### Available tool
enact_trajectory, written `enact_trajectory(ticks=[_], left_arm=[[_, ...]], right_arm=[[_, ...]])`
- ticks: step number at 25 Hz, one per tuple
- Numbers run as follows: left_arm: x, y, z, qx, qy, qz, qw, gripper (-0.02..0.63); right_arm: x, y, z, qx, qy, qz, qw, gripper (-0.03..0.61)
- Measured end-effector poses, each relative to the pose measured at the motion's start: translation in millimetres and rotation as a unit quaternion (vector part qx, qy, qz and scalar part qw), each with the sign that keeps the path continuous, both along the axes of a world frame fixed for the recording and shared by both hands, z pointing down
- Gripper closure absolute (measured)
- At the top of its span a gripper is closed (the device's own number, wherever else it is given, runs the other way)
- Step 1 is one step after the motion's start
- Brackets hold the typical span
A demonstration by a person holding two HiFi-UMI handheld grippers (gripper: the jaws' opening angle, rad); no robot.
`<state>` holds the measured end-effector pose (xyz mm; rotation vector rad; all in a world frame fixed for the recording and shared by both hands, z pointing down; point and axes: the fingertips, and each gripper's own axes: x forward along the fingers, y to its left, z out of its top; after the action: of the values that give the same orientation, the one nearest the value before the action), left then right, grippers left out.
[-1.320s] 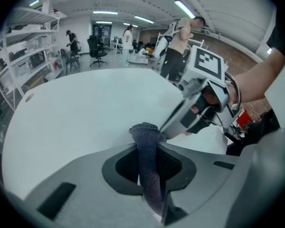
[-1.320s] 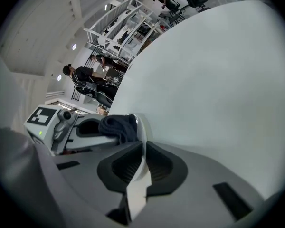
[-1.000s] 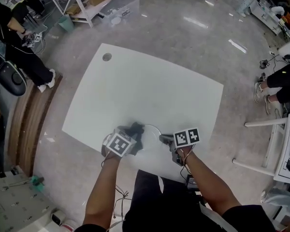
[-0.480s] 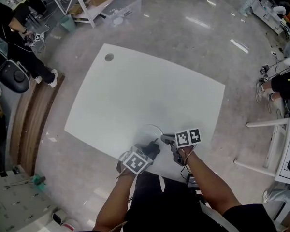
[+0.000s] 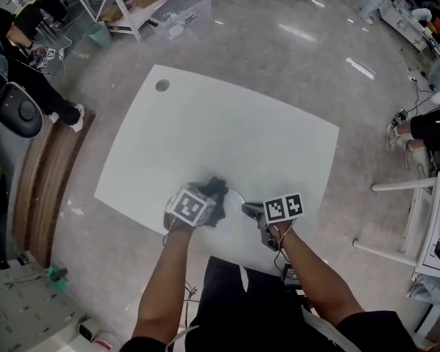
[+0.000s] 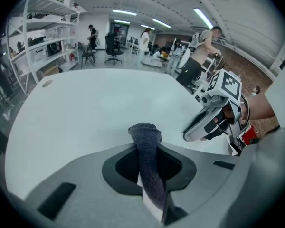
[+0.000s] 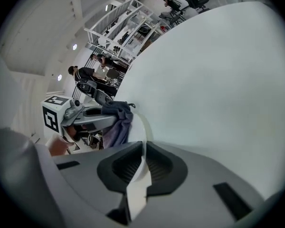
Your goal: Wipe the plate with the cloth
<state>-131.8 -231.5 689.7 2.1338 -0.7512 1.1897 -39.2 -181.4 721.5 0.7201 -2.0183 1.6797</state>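
Near the front edge of the white table [image 5: 227,130], the white plate [image 7: 143,132] is gripped at its rim by my right tongs [image 7: 141,163], closed on it. My left tongs [image 6: 149,167], pinched tight on the dark grey cloth [image 6: 146,137], hold it bunched against the plate's left side.

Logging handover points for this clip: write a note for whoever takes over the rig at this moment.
Left hand-held gripper: shut on the dark cloth, which sits at the left part of the plate.
Right hand-held gripper: shut on the rim of the white plate, steadying it.
Plate lies at the near edge of the white table, between the two grippers.
Done: both grasps made, cloth at the plate.
Left: probably wipe across the rest of the plate; how clean it is cannot be told.
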Motion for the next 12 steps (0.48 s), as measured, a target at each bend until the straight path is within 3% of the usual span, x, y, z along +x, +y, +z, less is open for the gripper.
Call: enact_trajectory(ticks=[5,12], left_arm=[[-33,29,0,-0.016,0.0,-0.032,0.9994,0.561],[-10,104,-5,-0.041,0.036,-0.034,0.9979,0.561]], right_arm=[[5,0,1,-0.001,0.0,0.004,1.0,0.555],[8,4,-1,-0.004,0.003,0.003,1.0,0.554]])
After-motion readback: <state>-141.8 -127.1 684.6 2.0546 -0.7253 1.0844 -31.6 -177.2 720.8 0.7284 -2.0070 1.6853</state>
